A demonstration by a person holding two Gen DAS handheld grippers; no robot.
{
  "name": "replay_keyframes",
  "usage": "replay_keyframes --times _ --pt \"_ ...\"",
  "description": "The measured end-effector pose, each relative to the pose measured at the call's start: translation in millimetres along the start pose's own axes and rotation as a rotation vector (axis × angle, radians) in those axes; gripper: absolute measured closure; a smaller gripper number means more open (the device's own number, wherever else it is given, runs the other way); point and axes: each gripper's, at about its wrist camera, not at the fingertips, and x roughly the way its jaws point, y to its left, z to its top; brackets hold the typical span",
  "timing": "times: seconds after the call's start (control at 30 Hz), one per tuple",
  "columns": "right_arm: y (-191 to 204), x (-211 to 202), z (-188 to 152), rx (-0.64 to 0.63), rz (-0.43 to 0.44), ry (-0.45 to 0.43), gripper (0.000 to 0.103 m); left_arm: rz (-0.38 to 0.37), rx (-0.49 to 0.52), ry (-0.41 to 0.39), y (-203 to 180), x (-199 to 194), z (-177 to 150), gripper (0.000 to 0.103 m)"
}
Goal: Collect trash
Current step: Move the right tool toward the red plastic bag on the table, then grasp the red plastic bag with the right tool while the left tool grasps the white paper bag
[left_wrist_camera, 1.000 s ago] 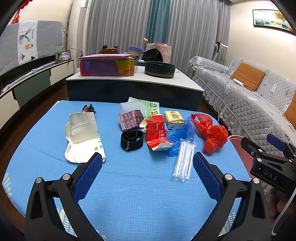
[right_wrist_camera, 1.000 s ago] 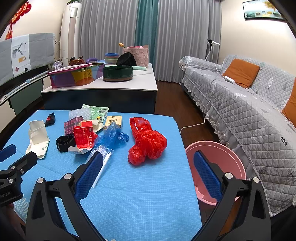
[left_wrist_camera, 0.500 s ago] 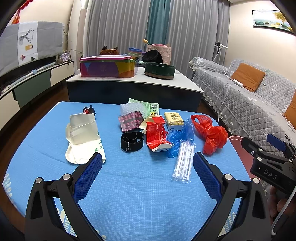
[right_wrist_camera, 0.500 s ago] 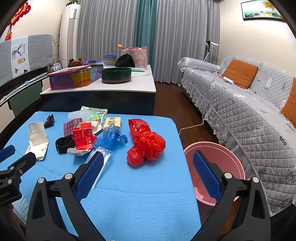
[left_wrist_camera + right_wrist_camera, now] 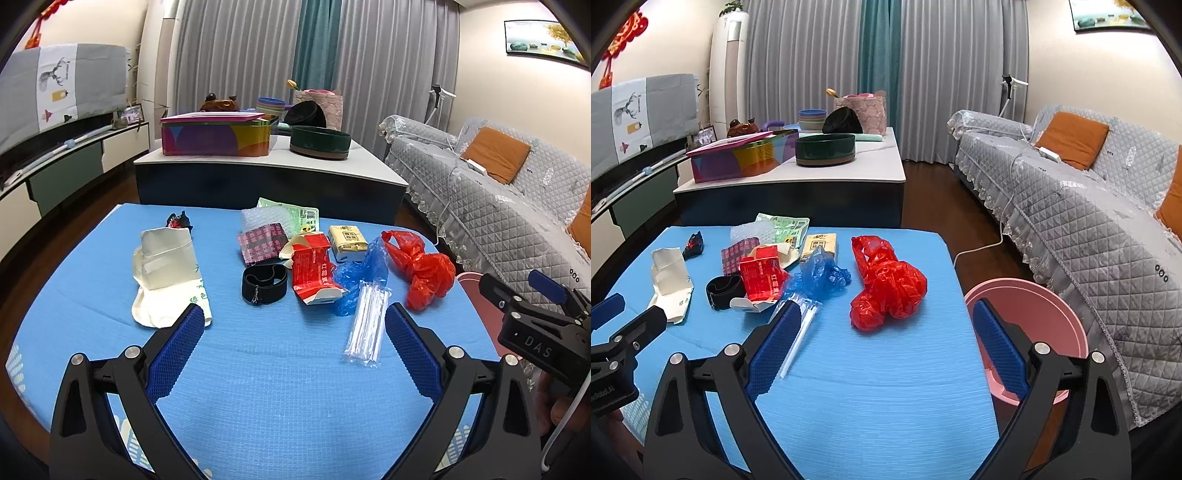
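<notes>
The round pink basin sits off the blue mat's right edge, its contents hidden. On the mat lie a crumpled red plastic bag, a blue film bag, a torn red carton and clear-wrapped straws. Left gripper and right gripper both hover spread wide, holding nothing.

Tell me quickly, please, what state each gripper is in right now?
Left gripper: open, holding nothing, above the blue table mat.
Right gripper: open, holding nothing.
</notes>
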Motion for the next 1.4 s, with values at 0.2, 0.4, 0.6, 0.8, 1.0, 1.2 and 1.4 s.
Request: replay_keyframes --times 0.2,0.4,0.6,0.8,1.0,1.2,1.4 --pt "4.3 10.8 -0.5 -0.004 -0.001 0.015 0.012 0.019 0.004 0.001 0.2 7.2 -3.2 0.008" --pt "4.8 34.9 0.2 0.01 -0.001 0.047 0.015 0.075 -0.015 0.016 8.3 20.0 -7.0 0.012" --pt "-0.5 62.5 2.4 0.042 -0.003 0.082 0.017 0.144 -0.057 0.04 27.3 38.0 -8.6 0.019" --pt "-5.3 88.1 4.4 0.074 0.002 0.116 0.017 0.219 -0.082 0.053 45.0 56.9 -3.5 0.021" --pt "-6.4 109.5 7.7 0.087 0.003 0.139 0.017 0.314 -0.127 0.046 75.6 78.0 12.9 0.021" --pt "-9.8 127.0 5.9 0.089 -0.002 0.167 0.021 0.381 -0.195 0.08 108.6 107.3 27.4 0.01" --pt "-11.5 137.0 1.6 0.088 0.004 0.193 0.022 0.382 -0.217 0.164 120.1 142.8 33.2 0.008"
